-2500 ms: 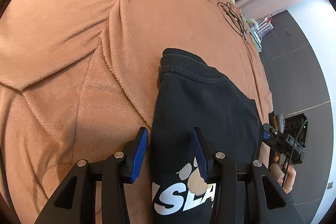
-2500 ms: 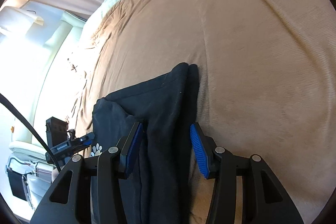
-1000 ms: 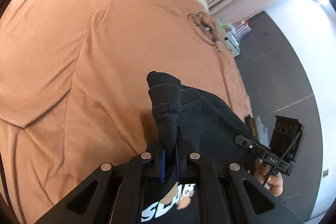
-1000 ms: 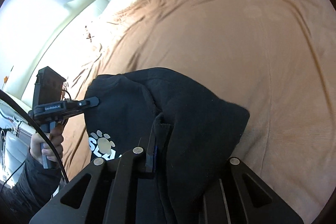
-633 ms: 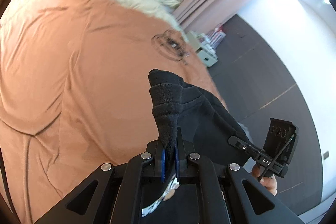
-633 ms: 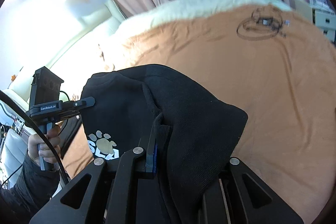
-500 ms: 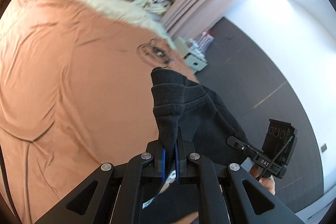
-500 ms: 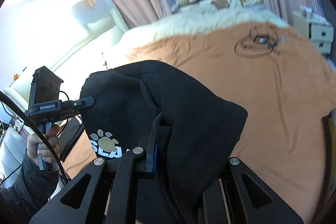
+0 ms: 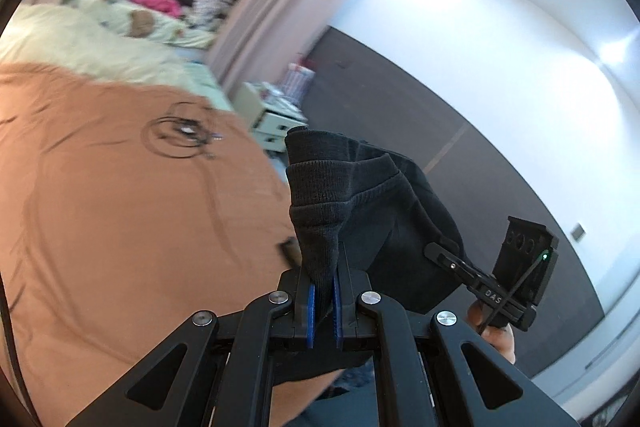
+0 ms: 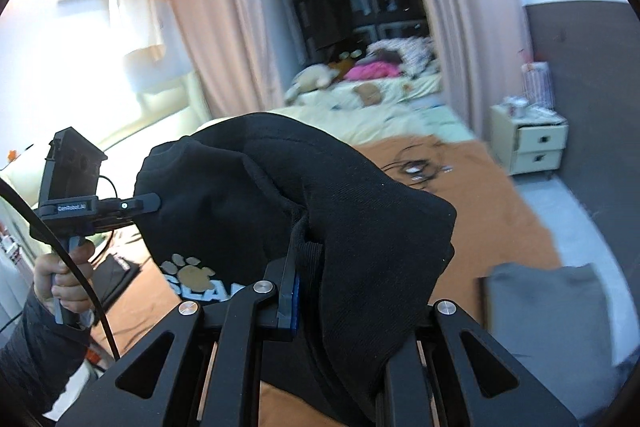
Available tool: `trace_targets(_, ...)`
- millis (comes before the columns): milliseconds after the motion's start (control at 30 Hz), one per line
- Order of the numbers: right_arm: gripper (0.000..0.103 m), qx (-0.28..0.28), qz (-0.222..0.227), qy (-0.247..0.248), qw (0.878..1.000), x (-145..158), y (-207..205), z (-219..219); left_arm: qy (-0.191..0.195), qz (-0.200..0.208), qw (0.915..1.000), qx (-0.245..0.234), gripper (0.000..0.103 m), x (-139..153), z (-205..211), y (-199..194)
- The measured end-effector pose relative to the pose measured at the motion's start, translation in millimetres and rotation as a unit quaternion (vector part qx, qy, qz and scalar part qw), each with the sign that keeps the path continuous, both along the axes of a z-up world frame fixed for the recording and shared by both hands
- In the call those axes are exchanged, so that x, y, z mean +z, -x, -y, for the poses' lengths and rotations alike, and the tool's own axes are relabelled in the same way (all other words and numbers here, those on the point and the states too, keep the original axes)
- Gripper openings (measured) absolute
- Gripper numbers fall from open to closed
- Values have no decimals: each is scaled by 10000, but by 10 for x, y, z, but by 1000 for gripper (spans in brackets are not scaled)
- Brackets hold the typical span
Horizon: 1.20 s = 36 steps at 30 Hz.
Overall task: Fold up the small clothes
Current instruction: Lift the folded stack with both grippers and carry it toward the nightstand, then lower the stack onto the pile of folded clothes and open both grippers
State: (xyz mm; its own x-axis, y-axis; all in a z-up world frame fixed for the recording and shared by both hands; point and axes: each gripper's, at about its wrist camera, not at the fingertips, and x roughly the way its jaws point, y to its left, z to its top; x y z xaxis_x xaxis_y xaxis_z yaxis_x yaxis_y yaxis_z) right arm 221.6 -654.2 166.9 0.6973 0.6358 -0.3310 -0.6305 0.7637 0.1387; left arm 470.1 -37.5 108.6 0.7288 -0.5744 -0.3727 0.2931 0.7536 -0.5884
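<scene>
Both grippers have risen since a second ago, carrying the black sweatshirt (image 9: 384, 211) clear of the brown blanket (image 9: 120, 219), so the room now fills the upper half of each view where bedding showed before. Closest in, the left gripper (image 9: 323, 301) has its blue pads (image 9: 311, 311) pressed nearly together on a ribbed edge of the sweatshirt, which stands up between them in a narrow peak. The right gripper (image 10: 298, 291) is likewise clamped on a ribbed hem, though only its left blue pad shows; the other finger is hidden under draped cloth. Between the two, the sweatshirt hangs in the air as a sagging sheet, with a paw print and white letters (image 10: 196, 279) visible on its lower part in the right wrist view. Each camera sees the other gripper at the far end of the cloth, held by a hand (image 10: 66, 279). Below lies the brown blanket, with a coil of dark cable (image 9: 180, 135) on it. Farther off are a cream quilt (image 10: 384, 107) strewn with clothes and soft toys, a small white drawer unit (image 10: 532, 143), pink curtains (image 10: 208, 27) and a grey and white wall (image 9: 500, 99).
</scene>
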Motion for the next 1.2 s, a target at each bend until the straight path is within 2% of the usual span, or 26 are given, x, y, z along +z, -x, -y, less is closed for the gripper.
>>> trace_targets(233, 9, -849, 188, -55, 9962, 107, 493, 1003, 3, 133, 9954, -951, 6, 254, 1079, -269)
trace_targets(467, 9, -1699, 257, 54, 9851, 119, 973, 1699, -94, 189, 9808, -1939, 6, 295, 2168, -444)
trace_targets(600, 9, -2112, 230, -2, 9772, 66, 1195, 2007, -111, 189, 9730, -2298, 6, 231, 2537, -538)
trace_targets(733, 9, -2317, 164, -14, 9727, -13, 1296, 1943, -85, 80, 9675, -2527, 6, 102, 2854, -638)
trace_targets(900, 9, -2438, 8, -10, 9698, -23, 1185, 1720, -141, -38, 9653, -2607, 6, -53, 3053, -787)
trace_targets(1033, 9, -2444, -158, -90, 9695, 11, 1012, 1756, -162, -218, 9672, -2527, 6, -215, 3160, -1021)
trace_targets(1200, 9, -2410, -363, -13, 9698, 79, 702, 1734, -190, -412, 9729, -2269, 6, -436, 3105, -1445)
